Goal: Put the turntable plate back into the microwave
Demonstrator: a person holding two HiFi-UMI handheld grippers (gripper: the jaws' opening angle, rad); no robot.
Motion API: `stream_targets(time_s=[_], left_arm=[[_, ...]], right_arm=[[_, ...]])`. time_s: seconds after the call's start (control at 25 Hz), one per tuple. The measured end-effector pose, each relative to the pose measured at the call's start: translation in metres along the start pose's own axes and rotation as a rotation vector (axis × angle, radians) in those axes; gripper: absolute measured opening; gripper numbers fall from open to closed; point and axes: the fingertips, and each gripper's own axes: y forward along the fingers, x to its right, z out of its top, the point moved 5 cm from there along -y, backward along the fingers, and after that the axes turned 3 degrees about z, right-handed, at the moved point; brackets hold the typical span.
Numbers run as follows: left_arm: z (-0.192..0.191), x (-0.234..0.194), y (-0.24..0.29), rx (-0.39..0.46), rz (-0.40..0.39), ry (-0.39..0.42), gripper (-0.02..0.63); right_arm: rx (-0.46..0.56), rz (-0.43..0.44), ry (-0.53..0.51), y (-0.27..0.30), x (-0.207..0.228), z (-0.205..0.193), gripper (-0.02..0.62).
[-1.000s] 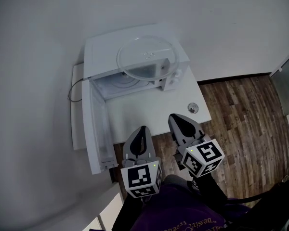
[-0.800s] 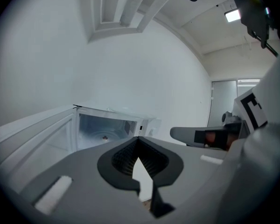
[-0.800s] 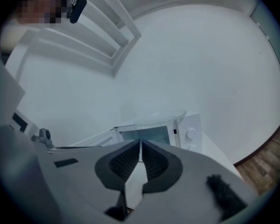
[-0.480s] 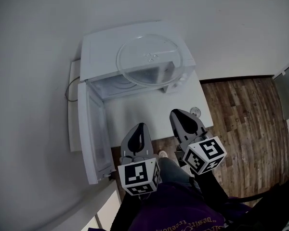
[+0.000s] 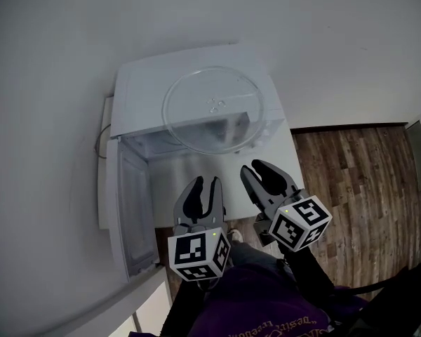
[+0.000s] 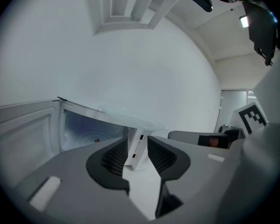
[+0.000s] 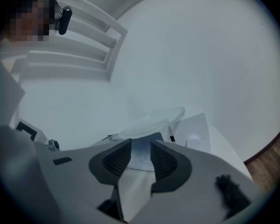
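Observation:
The clear glass turntable plate (image 5: 214,109) lies on top of the white microwave (image 5: 137,83), its front rim jutting over the open cavity (image 5: 161,146). Both grippers hover short of the microwave, over the table's front edge and apart from the plate. My left gripper (image 5: 203,186) and right gripper (image 5: 261,170) have just been opening, and nothing is between either pair of jaws. In the left gripper view the left gripper (image 6: 137,149) faces the cavity (image 6: 86,129), under the plate rim (image 6: 130,121). In the right gripper view the right gripper (image 7: 134,157) points at the plate (image 7: 154,120).
The microwave door (image 5: 130,213) hangs open to the left, reaching past the table's front edge. A white table (image 5: 193,170) carries the microwave. Wooden floor (image 5: 365,181) lies to the right, a white wall behind. The control panel (image 7: 193,135) is at the microwave's right.
Both grippers have moved forward toward the microwave, and both pairs of jaws have gone from shut to open. The plate has not moved.

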Motion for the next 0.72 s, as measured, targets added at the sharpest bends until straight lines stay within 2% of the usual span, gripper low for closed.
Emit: stream_targets(time_s=[0.08, 0.2, 0.28, 0.48, 0.72], left_arm=[[0.001, 0.001, 0.006, 0.003, -0.004, -0.053, 0.163], [0.004, -0.002, 0.014, 0.008, -0.036, -0.235, 0.195], [0.005, -0.006, 0.021, 0.005, -0.047, -0.327, 0.21], [0.013, -0.013, 0.034, 0.03, -0.045, -0.451, 0.227], [0.011, -0.015, 0.051, -0.003, -0.058, -0.517, 0.227]], right_arm=[[-0.006, 0.025, 0.04, 0.003, 0.007, 0.002, 0.129], [-0.017, 0.103, 0.156, 0.008, 0.014, 0.002, 0.141], [-0.018, 0.14, 0.212, 0.012, 0.018, 0.003, 0.149], [0.007, 0.189, 0.322, 0.021, 0.028, 0.013, 0.163], [0.03, 0.156, 0.381, 0.032, 0.038, 0.016, 0.163]])
